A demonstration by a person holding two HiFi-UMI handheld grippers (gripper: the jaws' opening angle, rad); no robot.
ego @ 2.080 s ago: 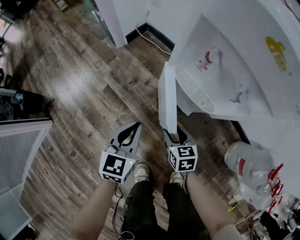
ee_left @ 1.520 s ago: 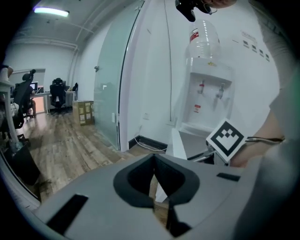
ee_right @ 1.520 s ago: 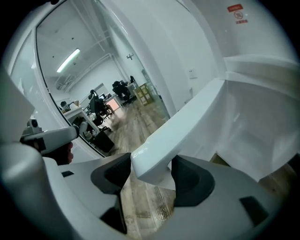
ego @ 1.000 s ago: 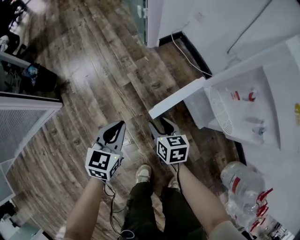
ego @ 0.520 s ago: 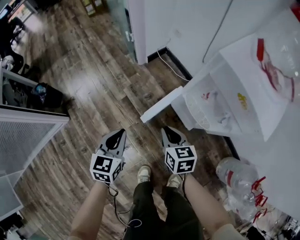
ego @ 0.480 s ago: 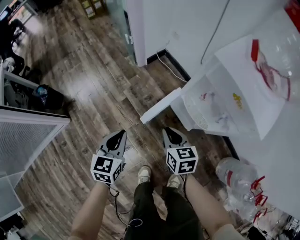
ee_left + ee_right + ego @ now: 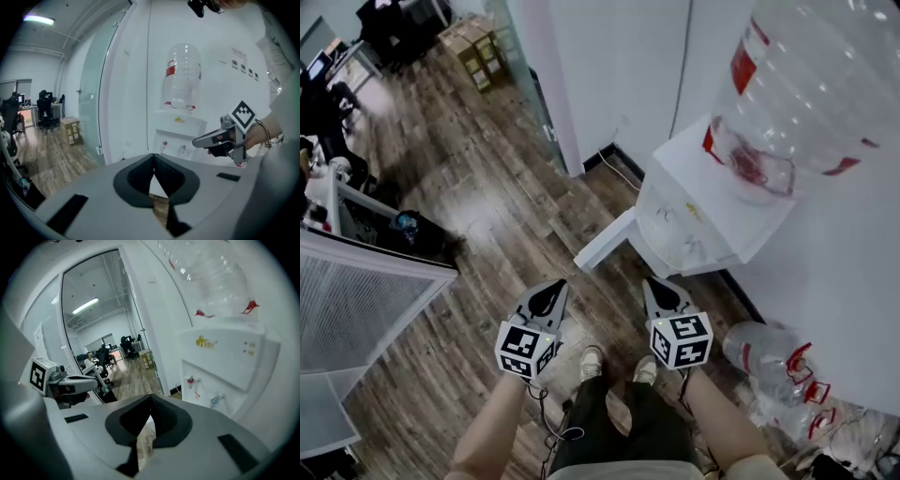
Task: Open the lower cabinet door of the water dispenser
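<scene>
The person's left forearm (image 7: 492,424) and right forearm (image 7: 719,420) reach forward side by side. Each gripper points ahead and slants down toward the wooden floor (image 7: 478,197) in front of the water dispenser (image 7: 694,214). The left gripper (image 7: 552,288) has its jaws pressed together with nothing between them, and the right gripper (image 7: 656,285) is likewise pinched closed and empty. Neither touches the dispenser; the right one hangs nearer to it. The lower cabinet door (image 7: 605,242) stands swung open, jutting out from the dispenser's lower front, apart from both grippers. A large clear bottle (image 7: 811,80) sits inverted on top of the dispenser.
</scene>
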